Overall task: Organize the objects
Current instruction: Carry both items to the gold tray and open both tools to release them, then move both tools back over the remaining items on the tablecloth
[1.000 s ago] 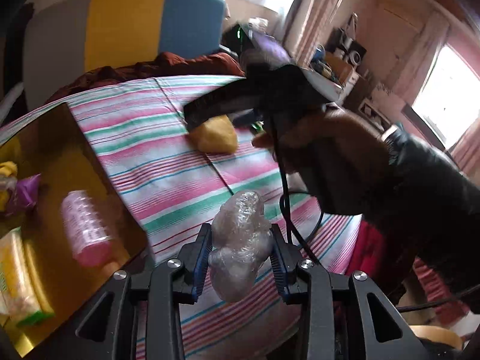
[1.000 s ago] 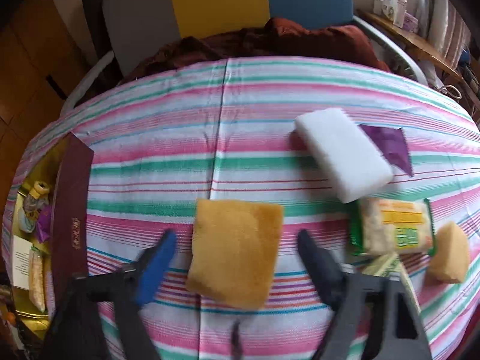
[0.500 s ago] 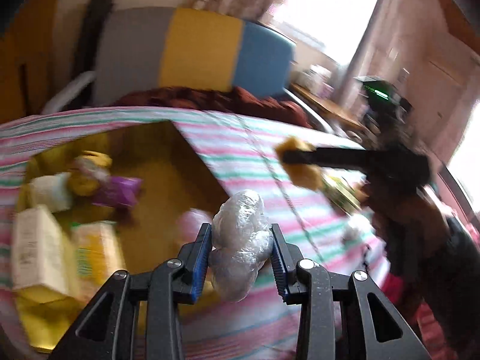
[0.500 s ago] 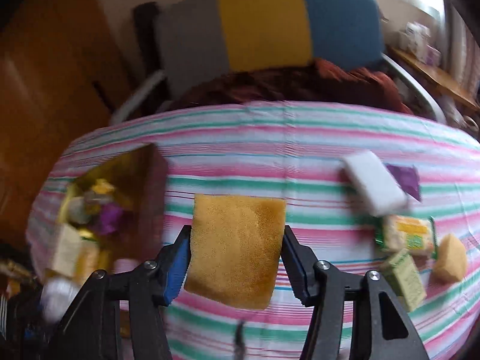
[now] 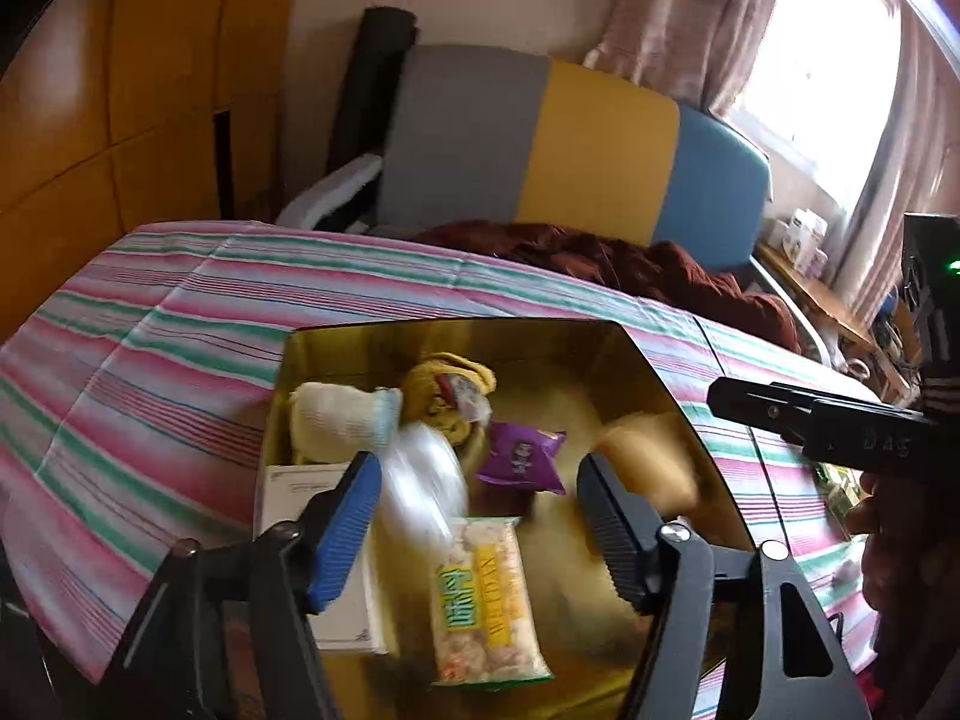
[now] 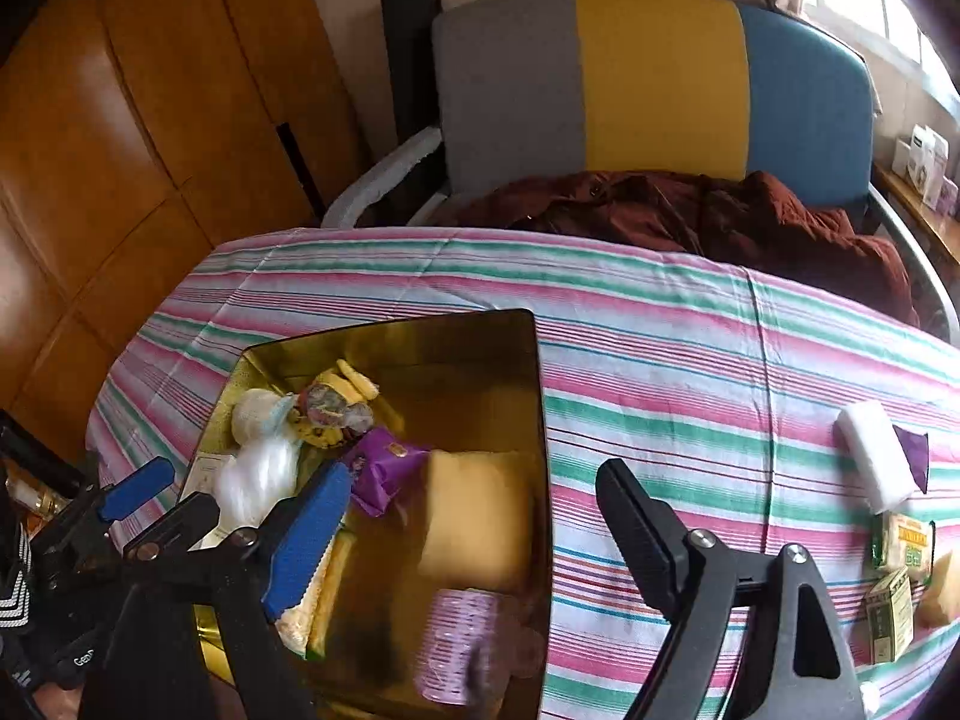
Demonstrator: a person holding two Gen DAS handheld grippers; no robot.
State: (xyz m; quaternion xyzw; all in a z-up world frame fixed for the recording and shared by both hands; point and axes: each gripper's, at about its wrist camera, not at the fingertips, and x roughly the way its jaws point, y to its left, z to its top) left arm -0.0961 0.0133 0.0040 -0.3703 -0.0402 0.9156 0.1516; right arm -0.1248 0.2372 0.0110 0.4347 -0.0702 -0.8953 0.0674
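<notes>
Two releases over the gold box [image 5: 456, 330] | left gripper [image 5: 477, 516] opening — plastic bundle [image 5: 426, 480] dropped, light, crushable | right gripper [image 6: 468, 516] opening — sponge [image 6: 477, 516] freed, soft, best pinched at edges

The right gripper [image 6: 474, 534], fingers [image 6: 306, 534] opening, hangs over the gold box [image 6: 537, 420]; yellow sponge [image 6: 474, 516] blurred inside.

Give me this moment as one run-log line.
left gripper: fingers opening, plastic-wrap bundle dropping free | right gripper: fingers opening, yellow sponge dropping free | target: gold box
</notes>
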